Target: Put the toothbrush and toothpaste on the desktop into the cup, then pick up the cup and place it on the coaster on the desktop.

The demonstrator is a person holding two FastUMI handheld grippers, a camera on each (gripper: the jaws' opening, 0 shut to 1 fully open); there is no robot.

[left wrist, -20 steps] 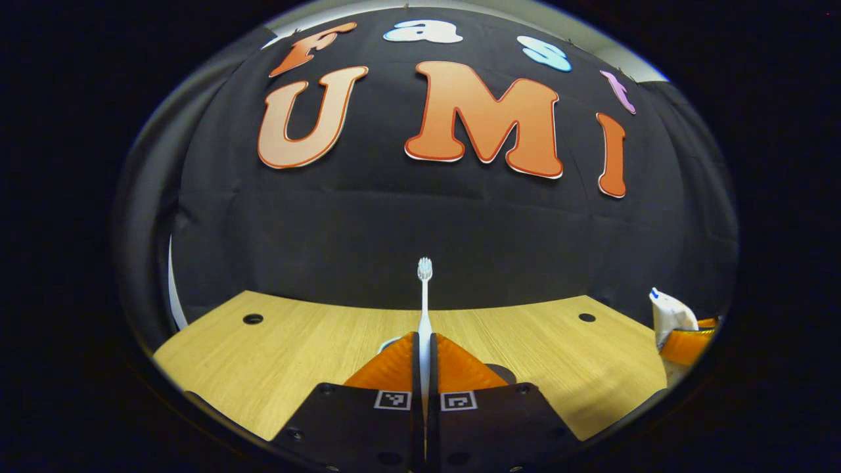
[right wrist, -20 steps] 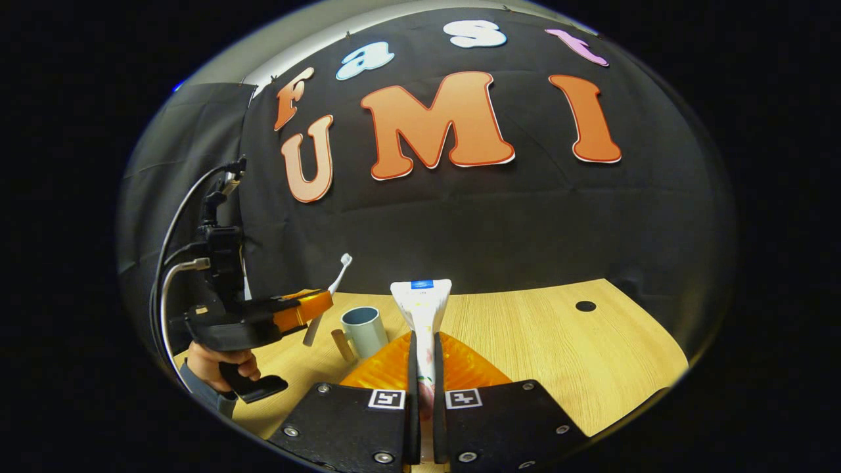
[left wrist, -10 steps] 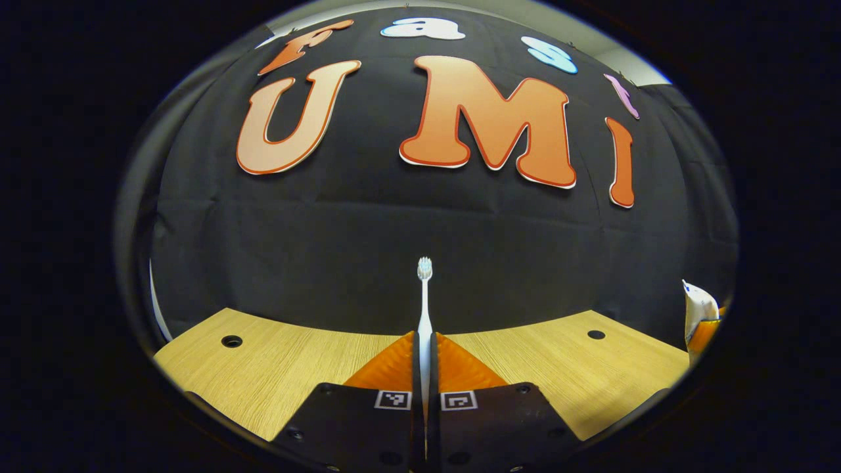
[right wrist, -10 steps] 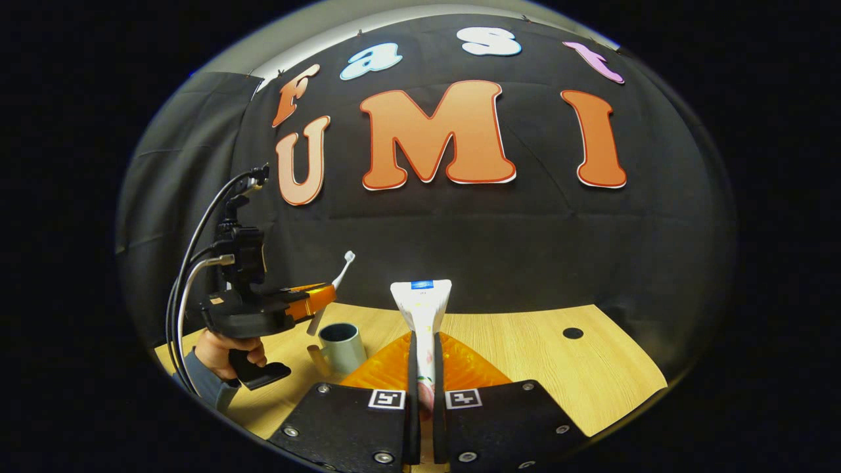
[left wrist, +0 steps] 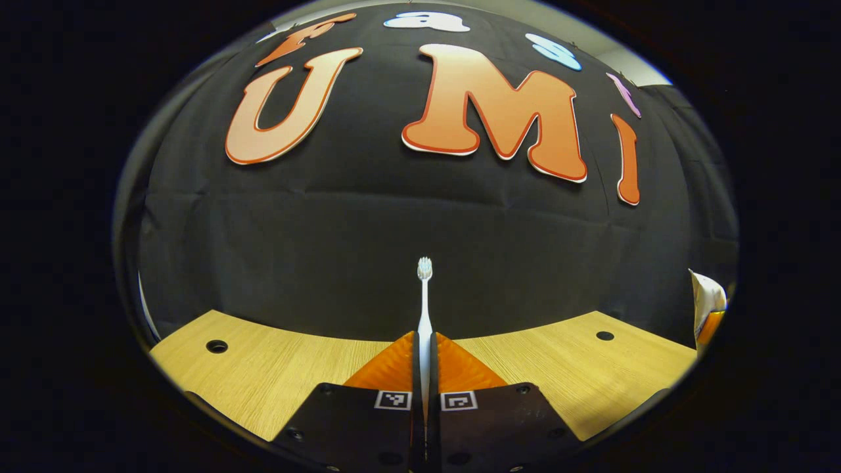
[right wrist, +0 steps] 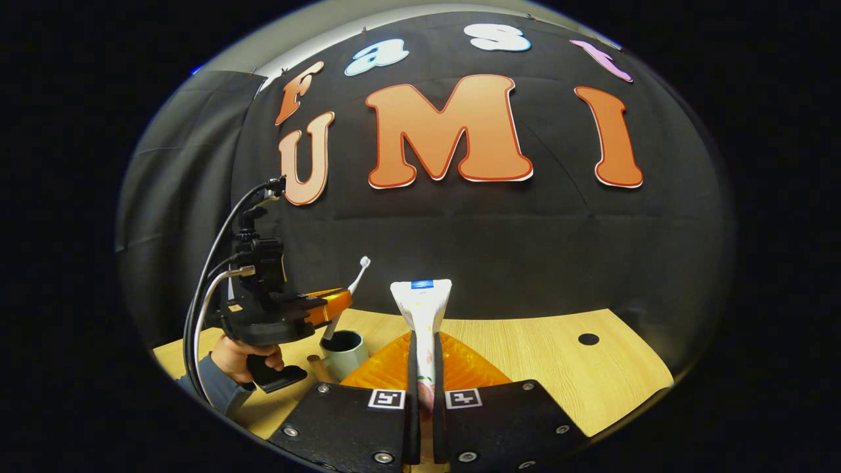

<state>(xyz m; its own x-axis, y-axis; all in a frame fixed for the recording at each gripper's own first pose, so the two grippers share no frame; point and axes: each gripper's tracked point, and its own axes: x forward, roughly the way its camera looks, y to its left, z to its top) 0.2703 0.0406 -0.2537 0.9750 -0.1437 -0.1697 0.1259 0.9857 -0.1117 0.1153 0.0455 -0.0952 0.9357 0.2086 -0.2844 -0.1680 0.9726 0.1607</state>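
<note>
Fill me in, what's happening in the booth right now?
A person holds a tool in each hand. The left tool is shut on the toothbrush, with the handle's lower end right above the cup on the wooden desktop. The right tool is shut on the toothpaste, held upright above the desktop. Neither item is in the cup yet.
</note>
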